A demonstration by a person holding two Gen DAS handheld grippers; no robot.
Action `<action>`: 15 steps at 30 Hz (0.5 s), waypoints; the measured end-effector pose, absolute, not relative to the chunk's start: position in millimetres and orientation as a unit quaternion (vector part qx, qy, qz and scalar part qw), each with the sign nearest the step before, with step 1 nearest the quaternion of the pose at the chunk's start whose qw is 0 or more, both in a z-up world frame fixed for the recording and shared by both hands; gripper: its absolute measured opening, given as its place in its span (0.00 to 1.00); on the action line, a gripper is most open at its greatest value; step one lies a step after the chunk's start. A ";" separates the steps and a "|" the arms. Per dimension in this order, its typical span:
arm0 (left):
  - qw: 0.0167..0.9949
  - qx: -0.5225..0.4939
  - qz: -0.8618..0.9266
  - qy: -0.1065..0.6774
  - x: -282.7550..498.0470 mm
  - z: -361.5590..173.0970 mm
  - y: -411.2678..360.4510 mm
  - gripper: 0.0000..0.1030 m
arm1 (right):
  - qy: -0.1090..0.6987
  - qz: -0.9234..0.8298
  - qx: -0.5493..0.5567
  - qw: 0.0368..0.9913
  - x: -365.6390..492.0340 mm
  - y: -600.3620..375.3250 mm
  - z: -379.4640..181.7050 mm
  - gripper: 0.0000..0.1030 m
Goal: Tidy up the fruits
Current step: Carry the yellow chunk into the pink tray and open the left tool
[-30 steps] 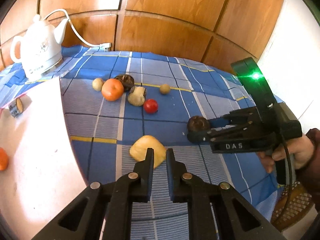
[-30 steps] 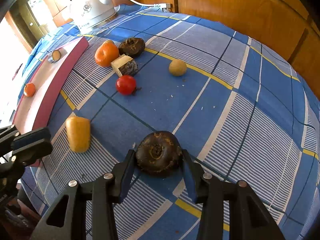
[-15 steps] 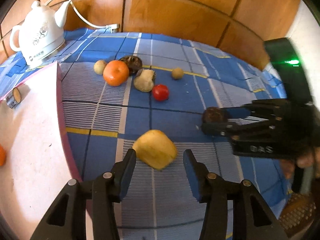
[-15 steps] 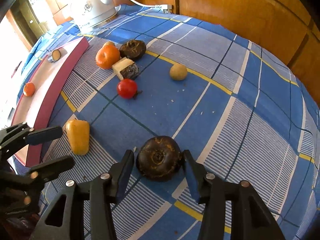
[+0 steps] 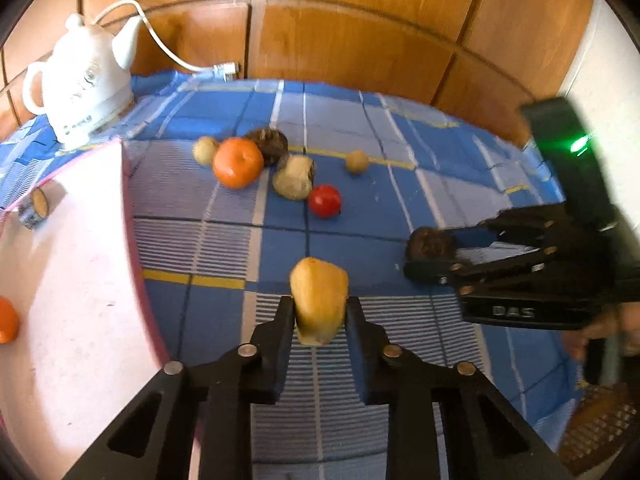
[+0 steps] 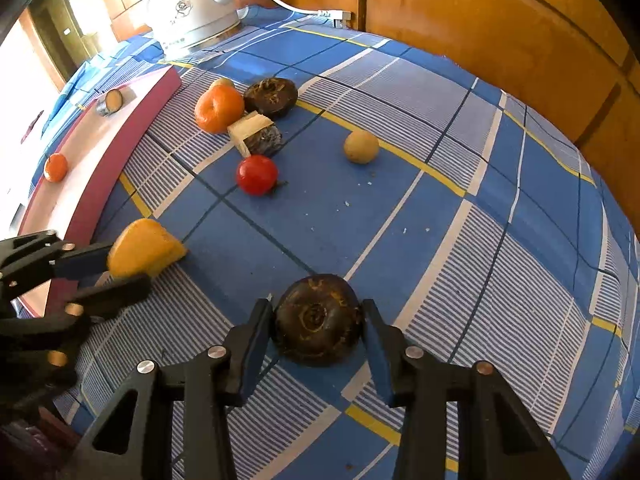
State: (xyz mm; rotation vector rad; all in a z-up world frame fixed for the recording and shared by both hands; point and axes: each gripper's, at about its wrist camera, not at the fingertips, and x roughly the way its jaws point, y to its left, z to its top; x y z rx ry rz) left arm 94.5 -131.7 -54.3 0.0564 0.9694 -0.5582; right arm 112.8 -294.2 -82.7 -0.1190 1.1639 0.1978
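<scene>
The left tool (image 5: 319, 316), spread around the yellow piece (image 5: 319, 300) half a second ago, now pinches it at lower centre of the left view, just beside the pink tray (image 5: 80, 280). The right tool (image 6: 318, 334) stays pressed on the dark fruit (image 6: 318, 318) on the table (image 6: 500, 280), at lower centre of its view. Both pieces look ready to lift onto the tray.

I see the yellow fruit wedge (image 5: 318, 300) pinched upright, tip up. The dark round fruit (image 6: 318, 320) sits on the cloth. Orange (image 5: 237, 162), red tomato (image 5: 325, 200) and tan ball (image 5: 357, 161) lie grouped beyond.
</scene>
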 end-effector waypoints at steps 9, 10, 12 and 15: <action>0.879 -0.036 -0.246 0.407 98.2 -5.8 -73.9 0.24 | 0.547 0.084 -0.063 0.830 111.8 -292.5 -83.0 0.44; 0.883 -0.041 -0.235 0.405 101.9 -4.7 -65.9 0.24 | 0.547 0.084 -0.063 0.830 111.8 -292.4 -82.9 0.44; 0.891 -0.042 -0.203 0.404 110.1 -5.3 -48.4 0.24 | 0.547 0.083 -0.063 0.830 112.0 -292.6 -83.0 0.44; 0.900 -0.034 -0.145 0.410 130.9 -13.8 -21.2 0.24 | 0.548 0.083 -0.061 0.830 111.8 -292.3 -82.8 0.44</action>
